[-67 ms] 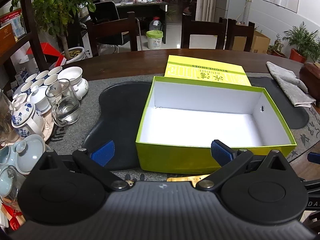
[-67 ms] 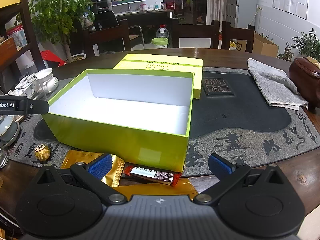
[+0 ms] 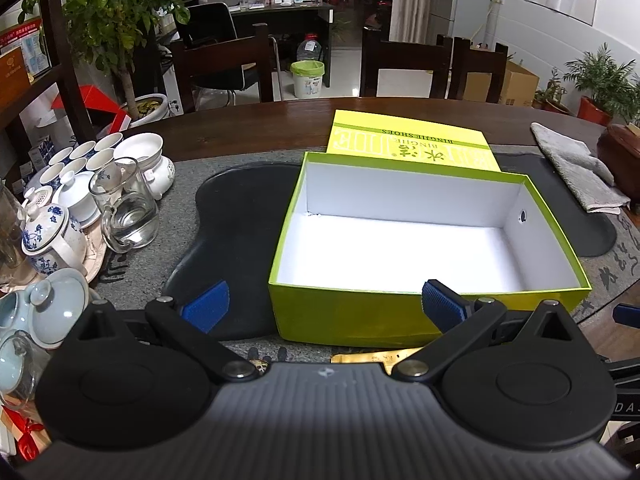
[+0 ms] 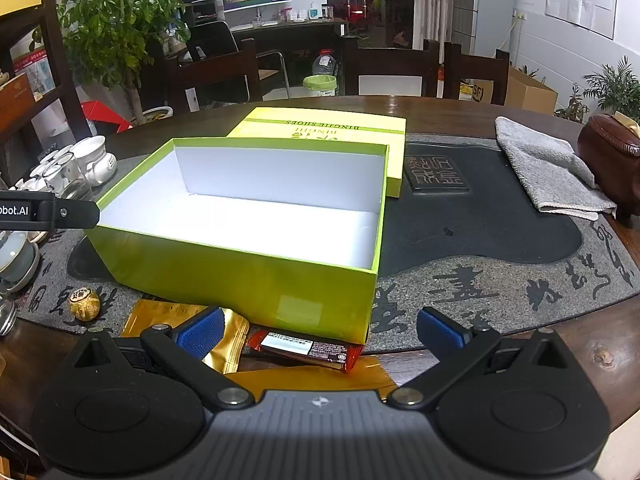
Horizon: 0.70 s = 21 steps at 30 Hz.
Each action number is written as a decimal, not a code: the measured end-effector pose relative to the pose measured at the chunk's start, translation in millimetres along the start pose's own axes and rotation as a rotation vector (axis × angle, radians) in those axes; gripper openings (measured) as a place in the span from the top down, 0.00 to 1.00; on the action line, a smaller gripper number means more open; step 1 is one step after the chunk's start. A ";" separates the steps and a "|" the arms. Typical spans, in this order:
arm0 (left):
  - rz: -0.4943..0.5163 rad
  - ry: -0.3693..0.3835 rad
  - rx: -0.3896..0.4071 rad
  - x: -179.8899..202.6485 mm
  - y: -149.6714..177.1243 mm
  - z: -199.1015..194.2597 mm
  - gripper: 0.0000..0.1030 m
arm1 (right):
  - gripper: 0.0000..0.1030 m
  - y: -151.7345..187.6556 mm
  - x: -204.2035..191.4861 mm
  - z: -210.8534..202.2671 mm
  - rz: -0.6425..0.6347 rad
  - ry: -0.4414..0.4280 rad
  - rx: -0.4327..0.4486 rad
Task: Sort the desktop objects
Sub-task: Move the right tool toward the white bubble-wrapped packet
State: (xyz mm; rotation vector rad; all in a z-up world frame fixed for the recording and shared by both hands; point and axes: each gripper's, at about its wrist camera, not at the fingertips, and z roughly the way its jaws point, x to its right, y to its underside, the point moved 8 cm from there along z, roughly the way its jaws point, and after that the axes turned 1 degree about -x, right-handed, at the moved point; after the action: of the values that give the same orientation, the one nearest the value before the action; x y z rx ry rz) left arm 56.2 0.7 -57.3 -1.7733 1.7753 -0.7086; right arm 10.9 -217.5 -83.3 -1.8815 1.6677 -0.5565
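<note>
Where dark stone tray [image 4: 480,220] spreads, green box [image 4: 240,268] empty; chairs [image 3: 404,68], perhaps office behind

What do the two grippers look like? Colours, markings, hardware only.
Both match: the left gripper and right gripper have a matte black ribbed body with a small star-like logo, two round black discs, and black link arms on silver pivot pins. The fingers carry blue ribbed pads. Seen side-on from the right wrist, the left unit shows white lettering ending "bot.AI". No cables or sleeves visible.
</note>
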 end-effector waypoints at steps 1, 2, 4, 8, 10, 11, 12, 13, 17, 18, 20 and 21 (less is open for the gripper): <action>0.001 -0.001 -0.001 -0.2 0.3 0.1 0.00 | 0.00 0.5 -0.3 0.2 0.000 0.000 0.000; 0.009 -0.005 0.001 1.1 0.8 -0.3 0.00 | 0.00 0.9 -0.7 0.4 0.000 0.000 0.000; 0.015 -0.006 0.001 3.6 2.9 1.6 0.00 | 0.00 1.8 -1.4 0.8 0.000 0.000 0.000; 0.004 0.015 -0.005 4.2 3.5 -0.4 0.00 | 0.00 3.6 -2.8 1.5 0.000 0.001 0.000; 0.006 0.023 -0.006 3.7 7.3 -0.5 0.00 | 0.00 4.5 -3.5 1.9 0.001 0.001 0.000; 0.010 0.026 -0.010 4.9 8.5 -0.3 0.00 | 0.00 4.9 -3.7 2.3 -0.001 0.001 0.000; 0.013 0.024 -0.013 5.8 9.8 0.0 0.00 | 0.00 5.0 -3.5 2.5 -0.004 0.002 -0.001; 0.017 0.022 -0.016 6.8 11.2 0.3 0.00 | 0.00 5.0 -3.1 1.4 -0.007 0.002 -0.002; 0.031 0.028 -0.031 11.7 15.5 1.1 0.00 | 0.00 5.2 -2.6 -0.7 -0.013 0.001 -0.005; 0.032 0.030 -0.033 12.4 16.2 1.1 0.00 | 0.00 5.4 -2.5 -0.6 -0.012 0.000 -0.006; 0.037 0.035 -0.039 13.7 18.3 1.8 0.00 | 0.00 6.1 -2.2 -0.6 -0.011 -0.003 -0.007; 0.040 0.037 -0.042 14.8 19.0 2.1 0.00 | 0.00 6.4 -2.0 -0.8 -0.011 -0.003 -0.008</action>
State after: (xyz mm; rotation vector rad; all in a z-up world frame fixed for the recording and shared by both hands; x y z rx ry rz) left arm 43.8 -14.0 -72.0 -1.7571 1.8575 -0.6965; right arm 5.3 -216.1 -86.7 -1.8976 1.6604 -0.5520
